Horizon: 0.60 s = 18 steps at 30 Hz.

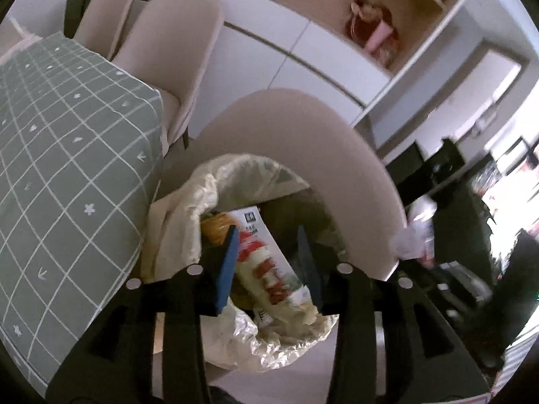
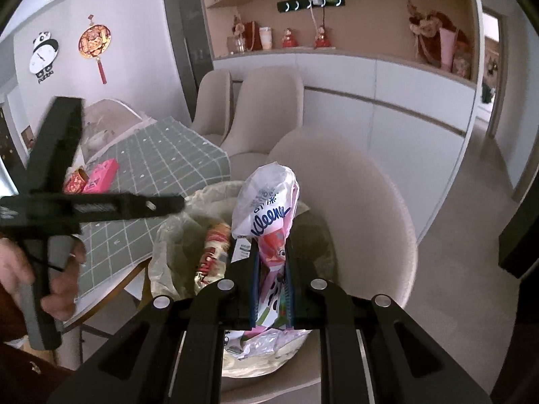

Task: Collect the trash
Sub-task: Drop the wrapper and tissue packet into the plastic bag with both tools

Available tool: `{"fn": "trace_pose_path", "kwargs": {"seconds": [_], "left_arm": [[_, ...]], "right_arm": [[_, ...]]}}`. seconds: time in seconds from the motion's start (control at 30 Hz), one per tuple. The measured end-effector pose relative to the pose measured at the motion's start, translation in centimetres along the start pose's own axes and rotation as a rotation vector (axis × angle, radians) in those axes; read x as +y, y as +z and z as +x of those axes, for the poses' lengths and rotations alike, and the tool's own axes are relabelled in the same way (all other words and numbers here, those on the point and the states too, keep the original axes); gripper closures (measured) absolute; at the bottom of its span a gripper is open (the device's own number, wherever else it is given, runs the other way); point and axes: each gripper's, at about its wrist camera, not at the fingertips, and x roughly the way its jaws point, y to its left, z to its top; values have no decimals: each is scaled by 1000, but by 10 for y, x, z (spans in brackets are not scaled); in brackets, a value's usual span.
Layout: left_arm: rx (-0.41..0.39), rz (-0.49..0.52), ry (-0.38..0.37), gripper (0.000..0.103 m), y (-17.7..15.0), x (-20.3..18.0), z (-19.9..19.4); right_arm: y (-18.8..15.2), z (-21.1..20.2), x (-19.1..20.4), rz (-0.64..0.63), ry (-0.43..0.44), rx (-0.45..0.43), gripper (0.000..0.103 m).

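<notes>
Clamped on the tissue pack (image 2: 269, 208), right gripper (image 2: 272, 269) needs centring over the bin (image 2: 175, 235) before releasing; left gripper (image 1: 266, 256) hangs open, empty.

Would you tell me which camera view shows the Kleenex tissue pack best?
The right wrist view: the Kleenex tissue pack stands centre frame, pinched in the right gripper above the lined trash bin, its logo readable. The left wrist view shows only a blurred white shape at the chair's edge, perhaps the pack; I cannot tell.
</notes>
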Motion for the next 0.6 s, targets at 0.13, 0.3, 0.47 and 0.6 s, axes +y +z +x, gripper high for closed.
{"fn": "trace_pose_path", "kwargs": {"seconds": [0.13,0.3,0.47,0.6], "left_arm": [[-50,-59,34,67,-3,17,-26],[-149,-63,134,67,-17,35,-67],[-222,-97,229,67,-30,57,-102],[-266,-143,268,67,-39,77,-128]], "right_arm": [[4,17,10,-2,50,25,90],[6,56,26,-11,123,100,90],[0,102,33,-32,83,198,90],[-1,121,33,-12,69,247,90]]}}
